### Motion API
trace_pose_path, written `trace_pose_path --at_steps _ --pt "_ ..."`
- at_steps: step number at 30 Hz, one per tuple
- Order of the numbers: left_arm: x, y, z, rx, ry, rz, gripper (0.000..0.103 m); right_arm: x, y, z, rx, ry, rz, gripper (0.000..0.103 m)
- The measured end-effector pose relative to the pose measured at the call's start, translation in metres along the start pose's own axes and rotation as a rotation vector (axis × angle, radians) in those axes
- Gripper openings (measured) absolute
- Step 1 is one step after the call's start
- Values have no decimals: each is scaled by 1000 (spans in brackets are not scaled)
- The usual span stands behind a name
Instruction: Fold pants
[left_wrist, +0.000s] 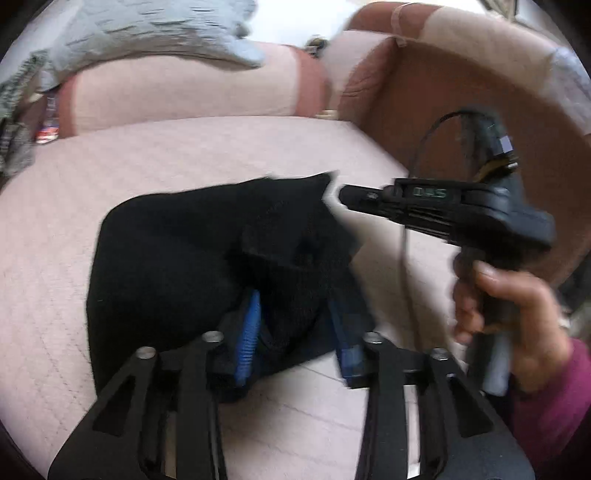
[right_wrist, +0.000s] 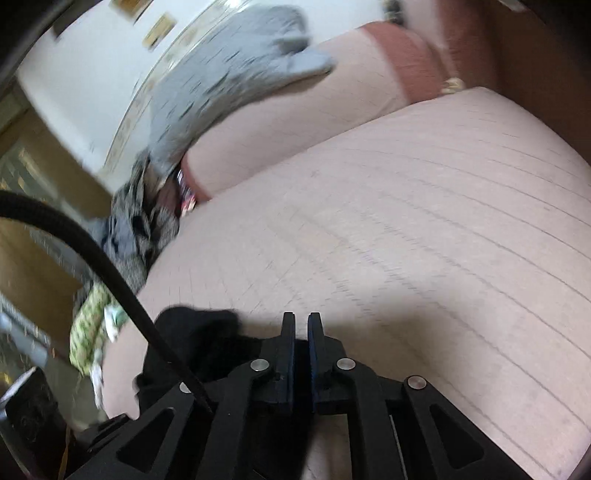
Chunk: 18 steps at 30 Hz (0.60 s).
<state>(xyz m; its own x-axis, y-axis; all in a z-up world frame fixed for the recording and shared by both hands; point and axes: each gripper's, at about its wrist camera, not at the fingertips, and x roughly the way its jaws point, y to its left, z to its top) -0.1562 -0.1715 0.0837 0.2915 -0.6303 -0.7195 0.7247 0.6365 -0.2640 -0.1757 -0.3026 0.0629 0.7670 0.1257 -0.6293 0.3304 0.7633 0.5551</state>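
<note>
The black pants (left_wrist: 177, 254) lie bunched on the pale pink sofa seat (left_wrist: 184, 147). My left gripper (left_wrist: 295, 325) has its blue-padded fingers (left_wrist: 247, 332) spread apart with a fold of the pants between them; the cloth hides the fingertips. My right gripper (left_wrist: 347, 194) shows in the left wrist view, held by a hand, its tip at the pants' far right corner. In the right wrist view its fingers (right_wrist: 301, 332) are nearly together with nothing between them, and part of the pants (right_wrist: 199, 339) lies to their left.
A grey garment (left_wrist: 147, 33) is draped over the sofa back. A brown armrest (left_wrist: 443, 92) stands on the right. Patterned clothes (right_wrist: 136, 229) and a green item (right_wrist: 88, 325) lie off the seat's left end. A black cable (right_wrist: 92, 251) crosses the right wrist view.
</note>
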Motion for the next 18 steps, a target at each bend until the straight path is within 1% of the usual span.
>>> trace_pose_path --at_steps 1,2,4,5,6,7,9,10,13,15,16,17,18 --pt "-12 2 2 -2 -7 -52 43 -10 2 0 5 -9 7 12" --pt "-19 3 2 4 -14 -67 43 -17 5 0 3 -11 21 17" --pt "-36 8 3 28 -41 -71 44 -27 16 -4 -11 -10 57 33" --pt "-43 12 3 31 -55 -50 45 -30 24 -8 -22 -7 66 54" --pt "-46 18 4 27 -63 -27 46 -33 30 -13 -38 0 72 65" --pt "-48 26 6 21 -72 -1 49 -30 36 -16 -54 15 74 65" --pt "-47 43 9 -10 -79 69 49 -19 50 -22 -73 50 71 65" --pt "-44 52 12 -32 -75 91 49 -14 53 -25 -75 59 70 65" --pt "-29 65 14 -70 -40 122 49 2 58 -24 -57 75 56 65" --pt "-23 63 11 -85 -28 93 49 11 56 -21 -33 76 41 65" --pt "-20 60 9 -92 -19 70 49 18 55 -17 -27 82 36 63" --pt "-15 55 8 -96 -8 41 49 24 54 -15 -48 88 27 42" --pt "-11 51 8 -99 0 21 49 27 58 -13 -90 95 7 18"
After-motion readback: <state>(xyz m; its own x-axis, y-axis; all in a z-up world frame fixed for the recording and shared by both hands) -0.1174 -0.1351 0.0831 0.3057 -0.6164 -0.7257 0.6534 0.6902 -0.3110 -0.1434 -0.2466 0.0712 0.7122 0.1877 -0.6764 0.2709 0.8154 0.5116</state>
